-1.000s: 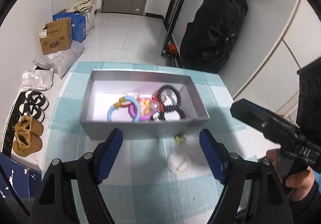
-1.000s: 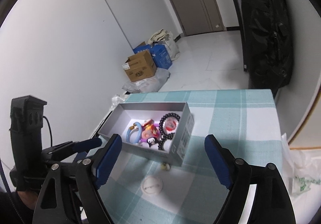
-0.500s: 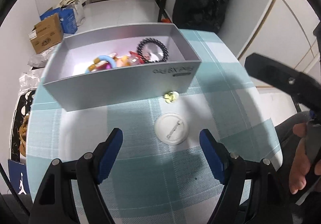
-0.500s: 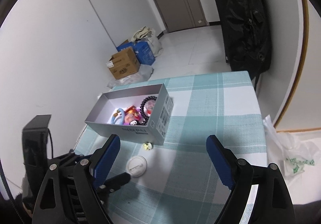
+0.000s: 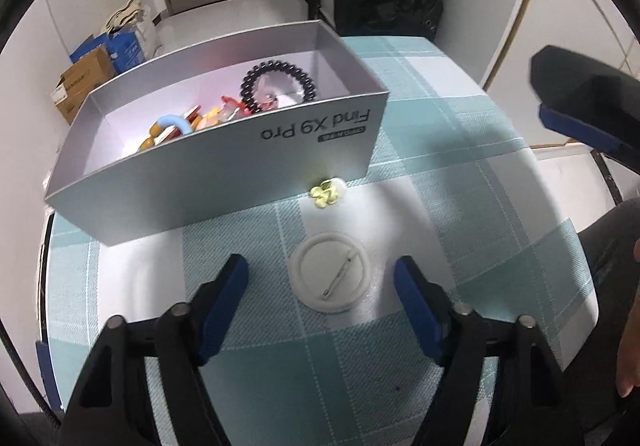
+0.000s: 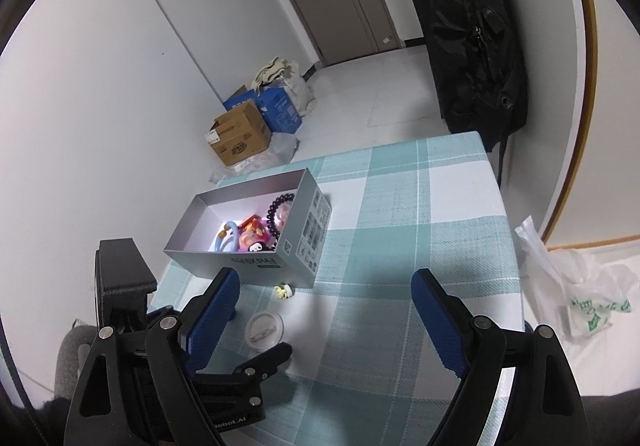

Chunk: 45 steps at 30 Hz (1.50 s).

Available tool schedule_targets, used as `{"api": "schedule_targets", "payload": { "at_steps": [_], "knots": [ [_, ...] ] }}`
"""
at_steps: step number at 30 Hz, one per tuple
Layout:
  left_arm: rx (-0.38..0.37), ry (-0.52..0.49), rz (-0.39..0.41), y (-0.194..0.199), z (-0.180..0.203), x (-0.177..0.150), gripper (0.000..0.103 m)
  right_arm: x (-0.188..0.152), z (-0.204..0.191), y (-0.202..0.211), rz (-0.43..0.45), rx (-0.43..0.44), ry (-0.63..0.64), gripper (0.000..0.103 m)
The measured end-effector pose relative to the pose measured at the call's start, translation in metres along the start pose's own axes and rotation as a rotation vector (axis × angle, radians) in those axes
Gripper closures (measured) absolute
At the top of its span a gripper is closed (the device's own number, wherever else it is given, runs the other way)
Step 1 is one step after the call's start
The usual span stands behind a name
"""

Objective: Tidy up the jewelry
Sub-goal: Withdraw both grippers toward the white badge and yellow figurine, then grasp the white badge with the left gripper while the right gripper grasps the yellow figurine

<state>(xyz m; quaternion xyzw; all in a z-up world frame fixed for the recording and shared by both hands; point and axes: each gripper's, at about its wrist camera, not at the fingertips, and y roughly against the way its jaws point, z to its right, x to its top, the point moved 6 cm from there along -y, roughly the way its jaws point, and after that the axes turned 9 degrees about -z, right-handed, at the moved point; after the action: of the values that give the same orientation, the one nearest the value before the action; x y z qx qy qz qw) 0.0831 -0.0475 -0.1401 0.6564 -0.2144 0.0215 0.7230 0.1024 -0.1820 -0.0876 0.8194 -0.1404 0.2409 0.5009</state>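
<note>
A round white pin badge lies pin side up on the checked tablecloth, between the open fingers of my left gripper; it also shows in the right wrist view. A small yellow trinket lies just past it, against the grey box. The box holds a black bead bracelet, a blue ring and other colourful pieces. My right gripper is open and empty, held above the table to the right; the box shows in its view.
The table's right edge is close, with a white plastic bag beyond it. A black bag hangs behind the table. Cardboard boxes stand on the floor at the far left.
My left gripper has come down and forward, so the badge now lies between its fingers. My right gripper has drawn back and risen a little.
</note>
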Motion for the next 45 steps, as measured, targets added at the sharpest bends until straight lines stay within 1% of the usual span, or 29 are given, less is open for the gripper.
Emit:
{"api": "schedule_targets", "payload": {
  "at_steps": [1, 2, 3, 9, 14, 16, 23, 25, 26, 27, 28, 29, 30, 32, 34, 35, 36, 37, 39, 41, 45],
  "knots": [
    [-0.003, -0.009, 0.003, 0.002, 0.001, -0.001, 0.048, 0.000, 0.000, -0.001, -0.002, 0.002, -0.001, 0.015],
    [-0.007, -0.016, 0.006, 0.003, 0.003, 0.000, 0.062, 0.000, 0.001, -0.002, -0.006, 0.005, -0.001, 0.015],
    [-0.007, -0.025, 0.008, 0.003, 0.005, 0.000, 0.066, -0.001, 0.000, -0.003, -0.008, 0.006, 0.000, 0.015],
    [-0.023, -0.019, 0.010, 0.001, 0.005, 0.000, 0.066, -0.003, 0.000, -0.007, -0.018, -0.009, 0.010, 0.015],
    [-0.073, 0.017, 0.008, 0.002, 0.002, 0.003, 0.066, -0.007, 0.002, -0.016, -0.052, -0.012, 0.012, 0.015],
    [-0.088, 0.030, 0.015, 0.005, 0.000, 0.004, 0.066, -0.009, 0.001, -0.021, -0.073, 0.009, 0.011, 0.015],
    [-0.127, 0.100, 0.064, 0.023, -0.019, 0.009, 0.066, -0.020, -0.015, -0.040, -0.129, 0.038, 0.065, 0.016],
    [-0.149, 0.128, 0.094, 0.032, -0.028, 0.011, 0.066, -0.022, -0.022, -0.045, -0.138, 0.070, 0.073, 0.016],
    [-0.173, 0.148, 0.114, 0.039, -0.034, 0.013, 0.066, -0.022, -0.026, -0.048, -0.147, 0.089, 0.075, 0.016],
    [-0.188, 0.170, 0.136, 0.046, -0.041, 0.015, 0.066, -0.023, -0.029, -0.052, -0.162, 0.097, 0.078, 0.019],
    [-0.193, 0.186, 0.158, 0.051, -0.046, 0.016, 0.066, -0.024, -0.033, -0.058, -0.175, 0.095, 0.081, 0.024],
    [-0.196, 0.202, 0.180, 0.057, -0.053, 0.017, 0.066, -0.024, -0.035, -0.061, -0.183, 0.095, 0.081, 0.027],
    [-0.194, 0.221, 0.198, 0.062, -0.060, 0.017, 0.066, -0.025, -0.039, -0.067, -0.199, 0.089, 0.085, 0.033],
    [-0.184, 0.255, 0.219, 0.065, -0.073, 0.017, 0.066, -0.026, -0.044, -0.077, -0.217, 0.061, 0.102, 0.036],
    [-0.178, 0.293, 0.223, 0.064, -0.084, 0.017, 0.066, -0.025, -0.047, -0.083, -0.218, 0.028, 0.116, 0.047],
    [-0.189, 0.313, 0.216, 0.061, -0.088, 0.017, 0.066, -0.024, -0.048, -0.087, -0.219, 0.015, 0.120, 0.050],
    [-0.211, 0.332, 0.211, 0.058, -0.091, 0.018, 0.066, -0.022, -0.048, -0.090, -0.217, -0.011, 0.121, 0.055],
    [-0.211, 0.347, 0.206, 0.055, -0.094, 0.018, 0.066, -0.021, -0.047, -0.092, -0.215, -0.028, 0.120, 0.060],
    [-0.206, 0.360, 0.200, 0.054, -0.099, 0.017, 0.066, -0.020, -0.048, -0.097, -0.222, -0.059, 0.125, 0.063],
    [-0.228, 0.376, 0.197, 0.054, -0.104, 0.016, 0.066, -0.020, -0.051, -0.101, -0.227, -0.093, 0.144, 0.064],
    [-0.269, 0.400, 0.178, 0.053, -0.109, 0.016, 0.066, -0.019, -0.057, -0.106, -0.204, -0.149, 0.162, 0.065]
  ]
}}
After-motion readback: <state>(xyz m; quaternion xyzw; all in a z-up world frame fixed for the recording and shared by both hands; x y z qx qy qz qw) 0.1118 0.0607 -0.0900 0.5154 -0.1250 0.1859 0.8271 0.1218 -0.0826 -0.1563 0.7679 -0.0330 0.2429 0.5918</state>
